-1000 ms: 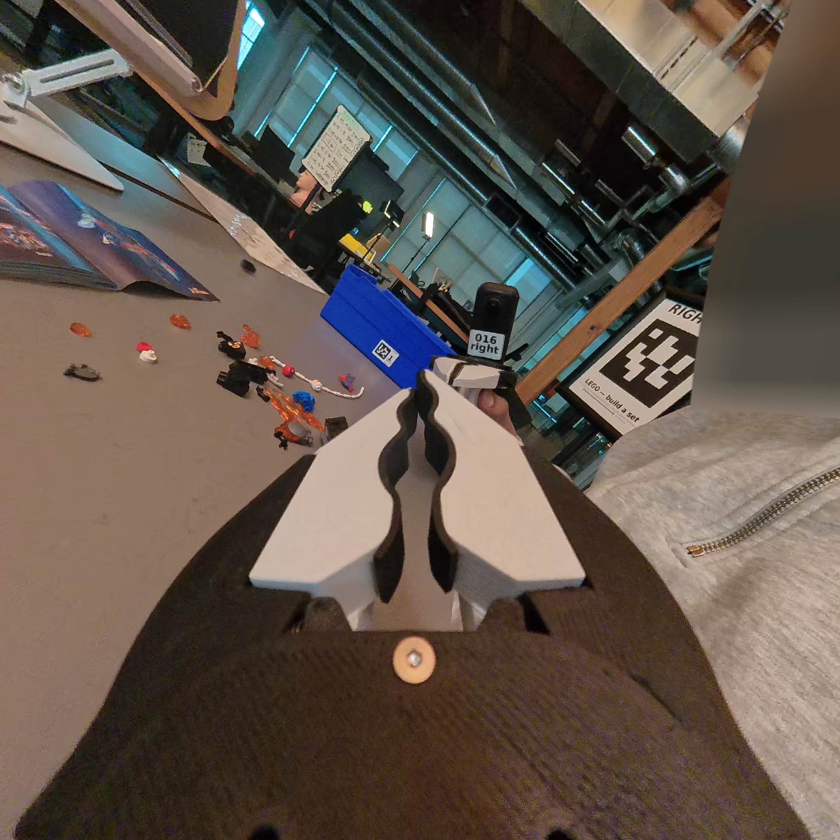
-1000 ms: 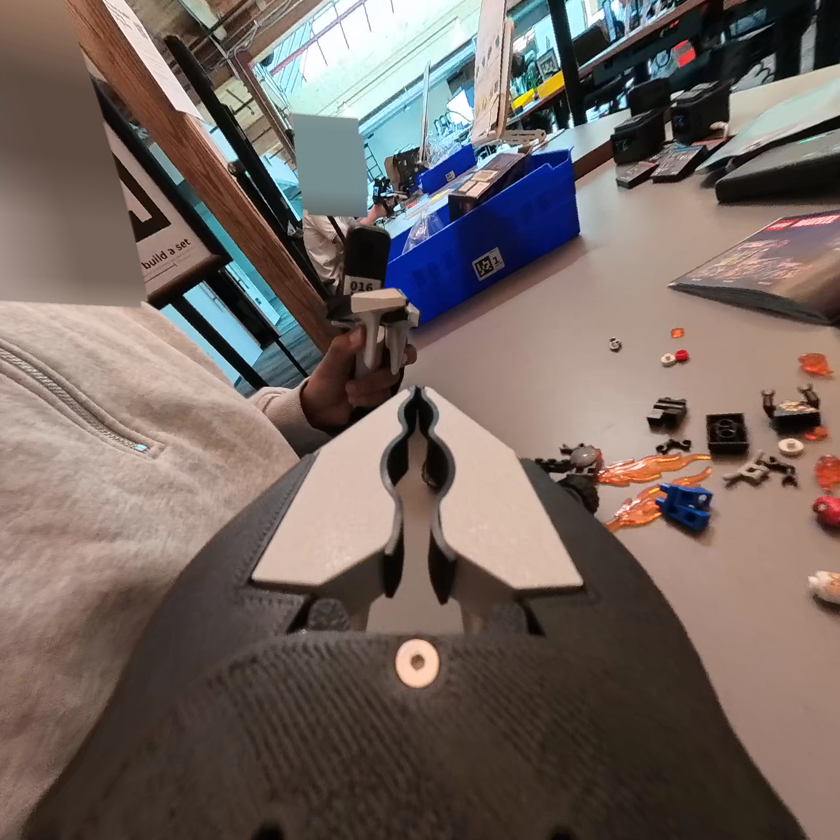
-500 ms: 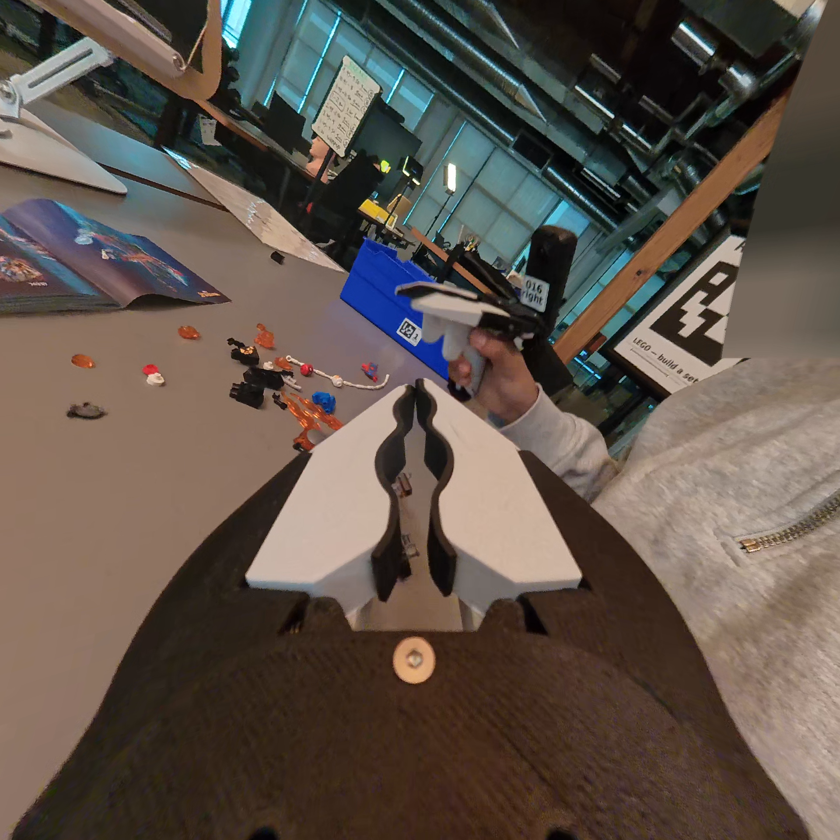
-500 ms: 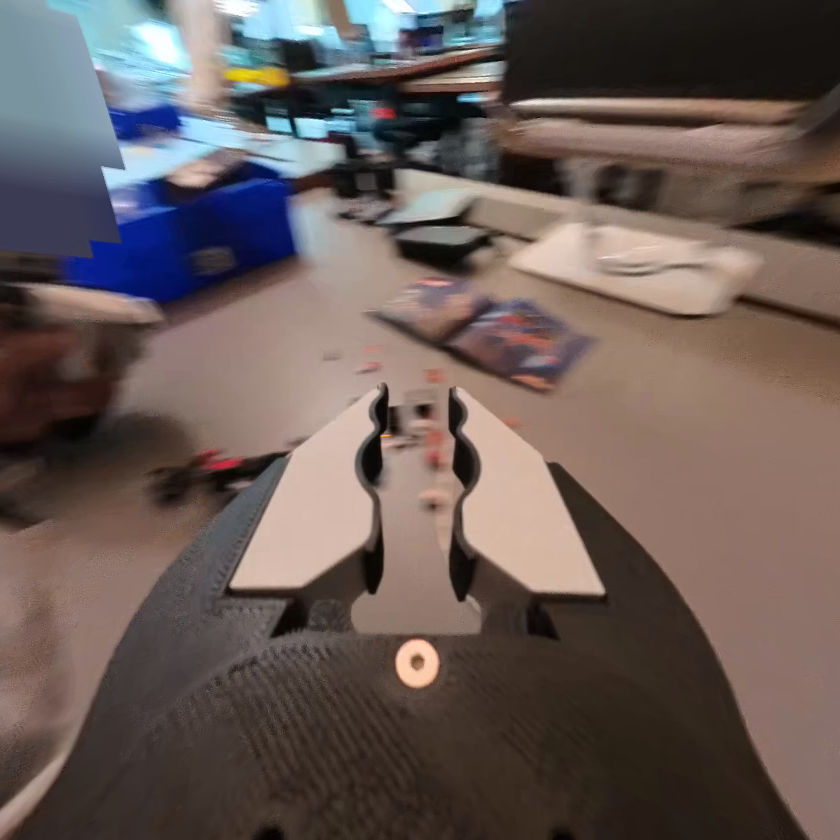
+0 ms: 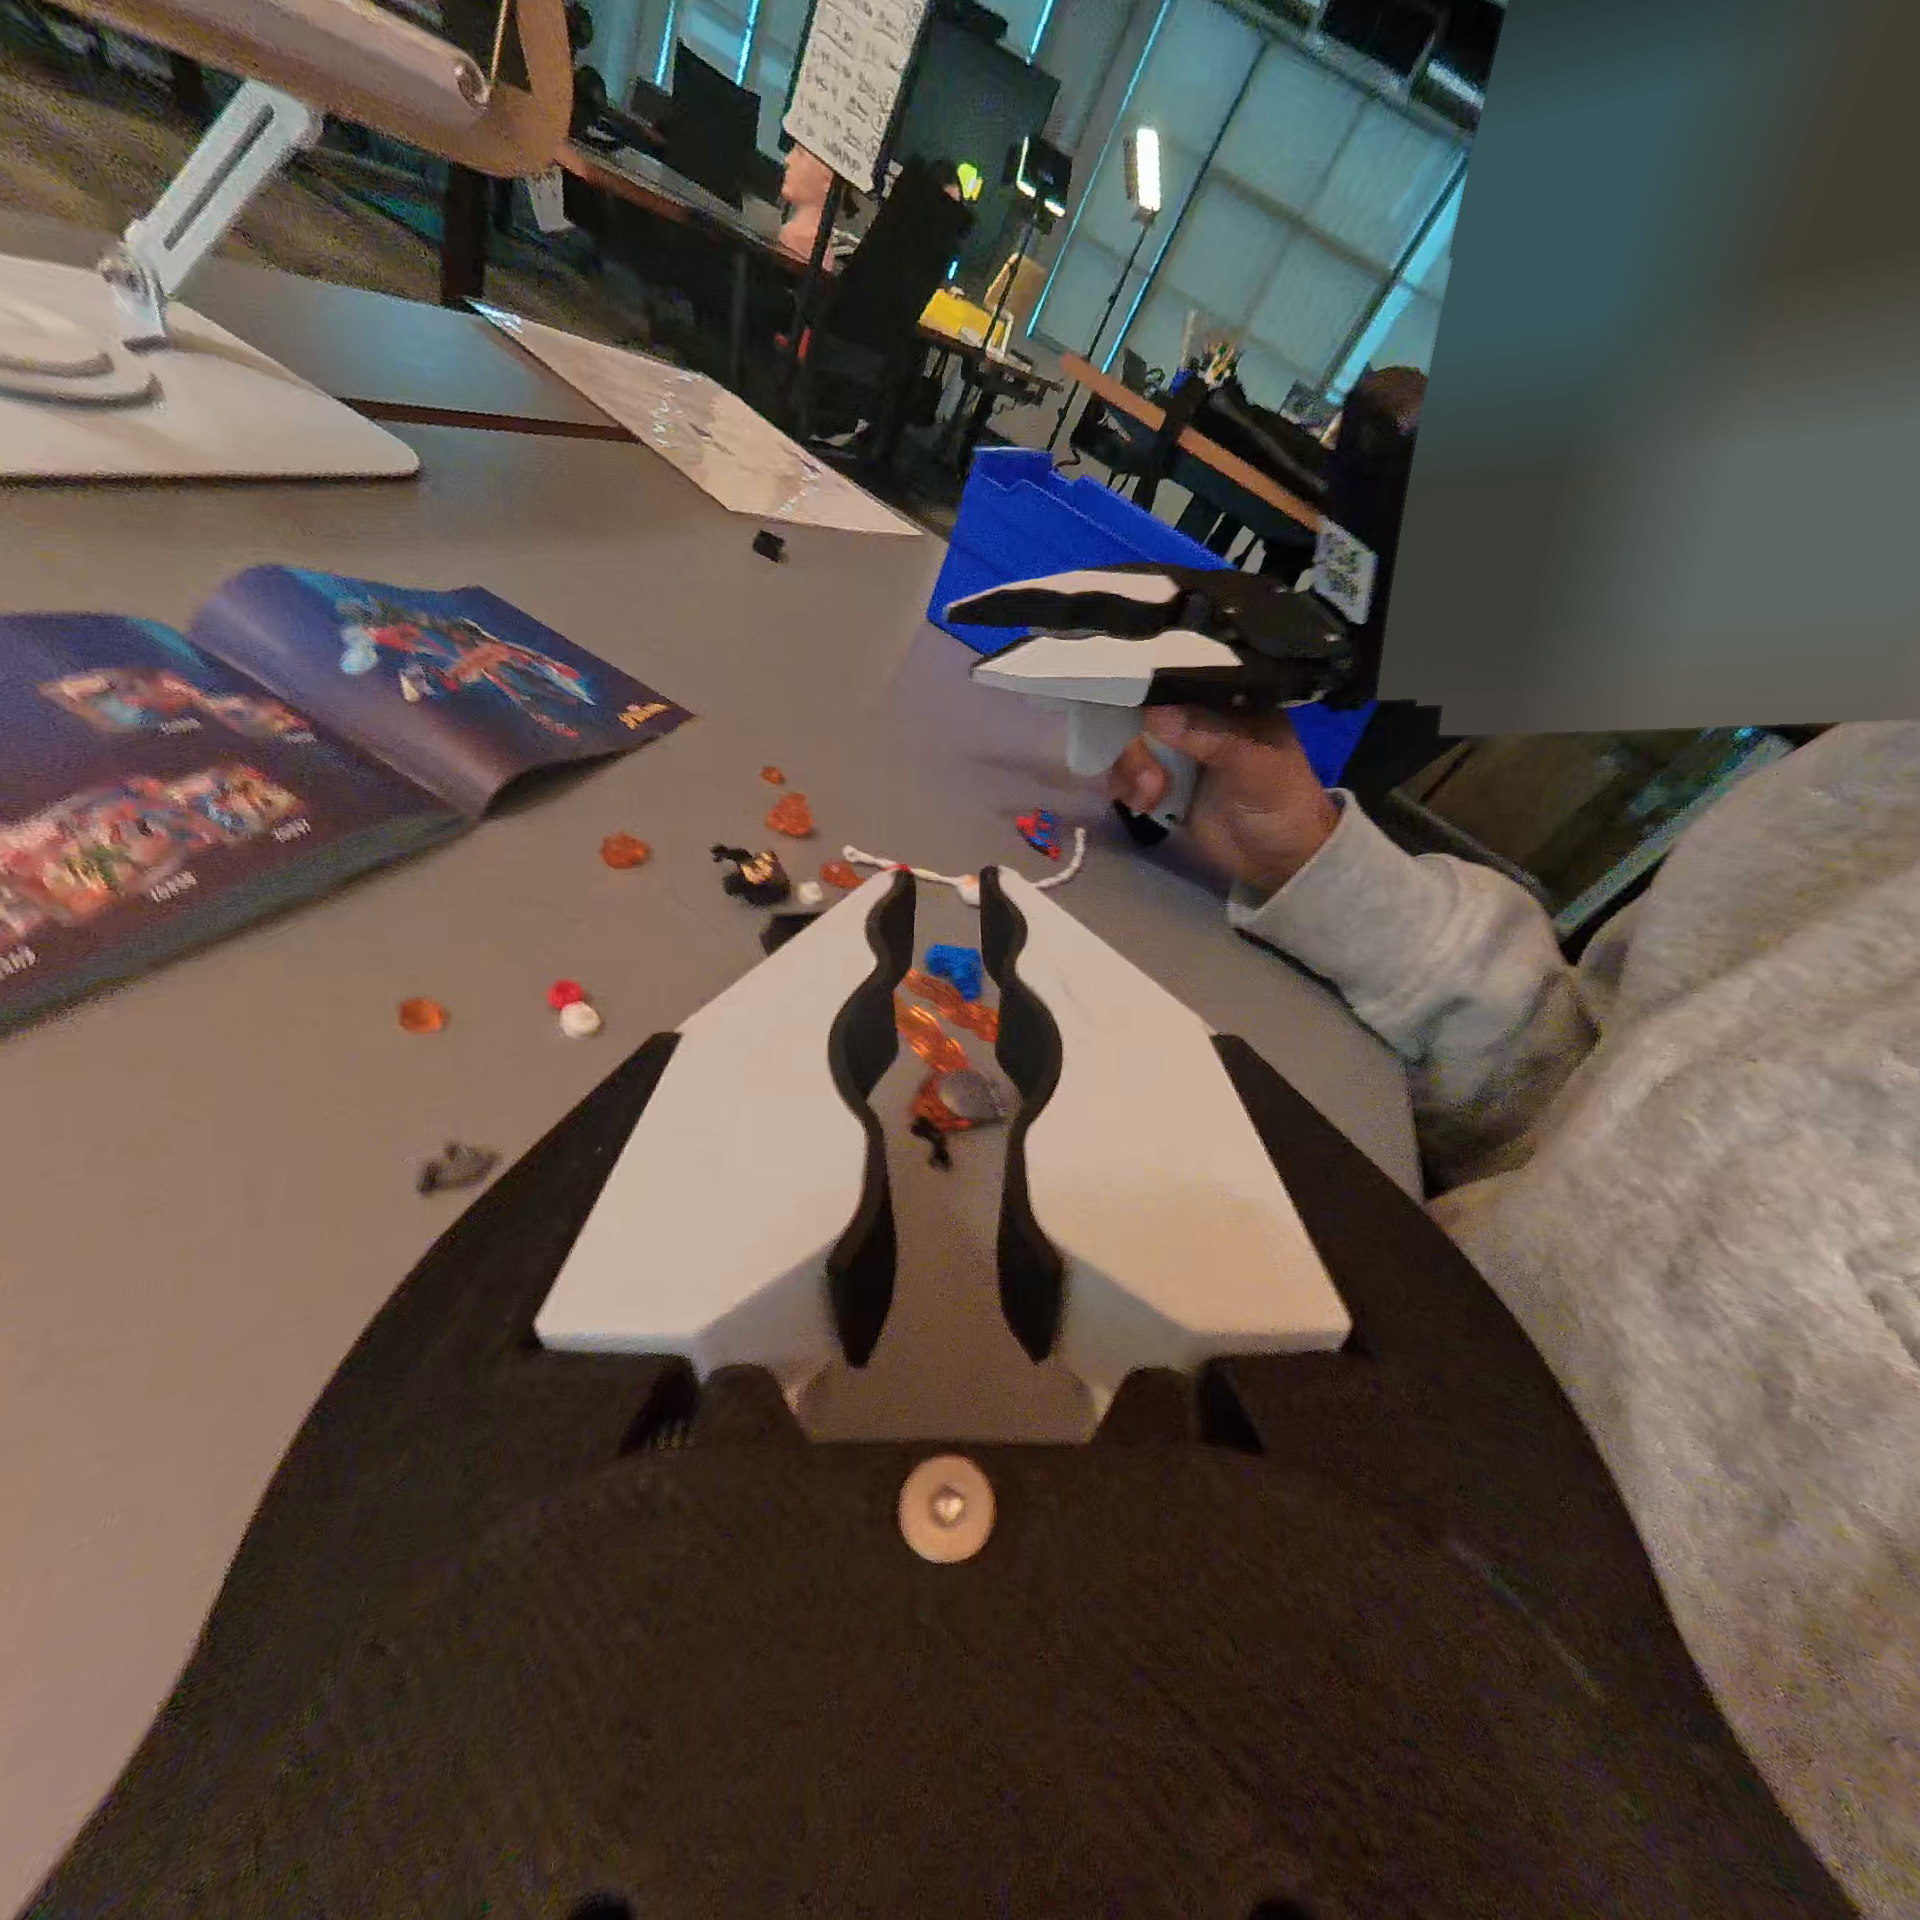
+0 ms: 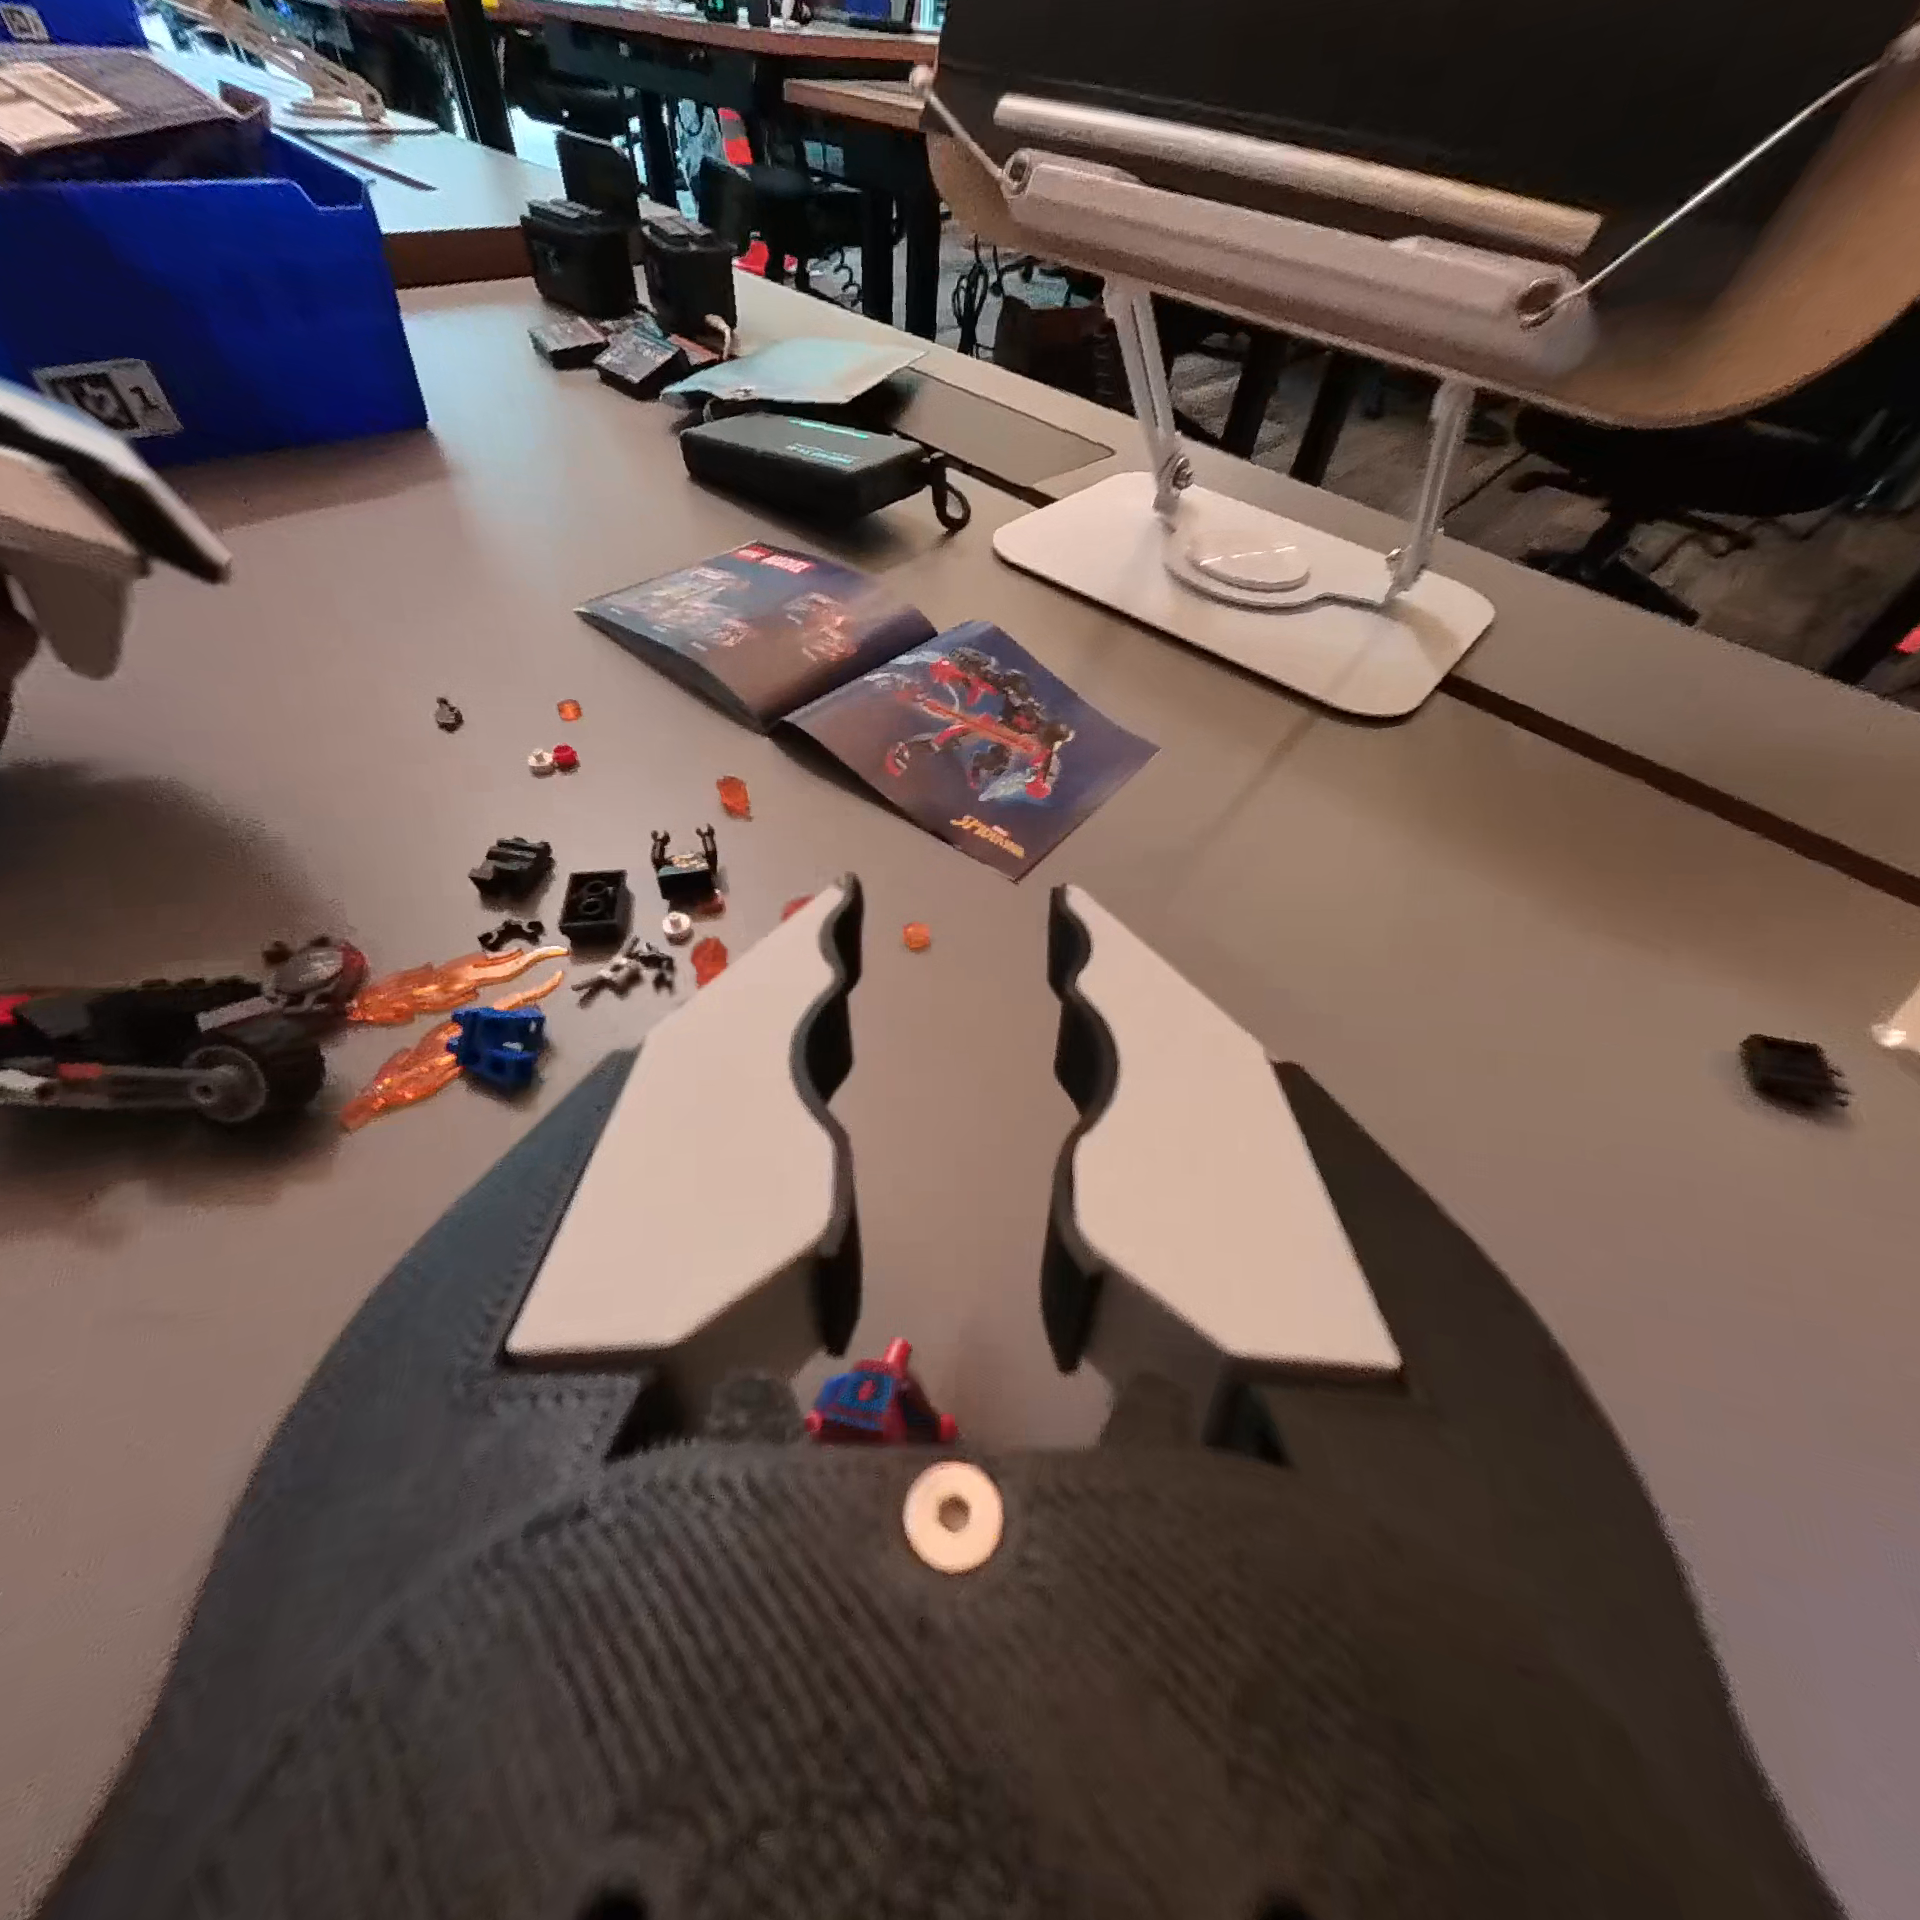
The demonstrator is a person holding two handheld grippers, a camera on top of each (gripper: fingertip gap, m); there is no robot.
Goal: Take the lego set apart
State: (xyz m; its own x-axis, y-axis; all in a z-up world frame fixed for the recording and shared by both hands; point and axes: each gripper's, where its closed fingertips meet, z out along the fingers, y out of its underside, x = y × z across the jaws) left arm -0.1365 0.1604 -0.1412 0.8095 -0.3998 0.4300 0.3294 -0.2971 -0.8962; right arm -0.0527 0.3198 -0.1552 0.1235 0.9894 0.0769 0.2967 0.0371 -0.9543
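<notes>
Black and red, the half-built motorbike [image 6: 177,1039] is lying on its side on the grey desk [image 6: 1351,935], toward the edge nearest the person, and it is the one sizeable lump of the lego set not yet broken down. Loose parts are lying beside it: orange flame pieces [image 6: 447,987], a blue brick [image 6: 501,1037], a black plate [image 6: 594,904] and small black bits farther in. A red-and-blue minifigure part [image 6: 878,1403] is sitting just under the right gripper [image 6: 951,914], whose jaws are standing spread and empty over bare desk. The left gripper [image 5: 940,894] is hovering above the flames and the bike's wheel, its jaws parted a little and gripping nothing.

In my judgement the step in hand is reaching back for the bike. To do it well, one gripper should be pinning the chassis low and square, while the other is closing on a single outer part, such as the wheel or a flame, then rocking it off rather than pulling straight. The flames look thin, so gentle pressure suits them. An open instruction booklet [image 6: 883,696] is lying toward the far side, well apart from the pieces.
</notes>
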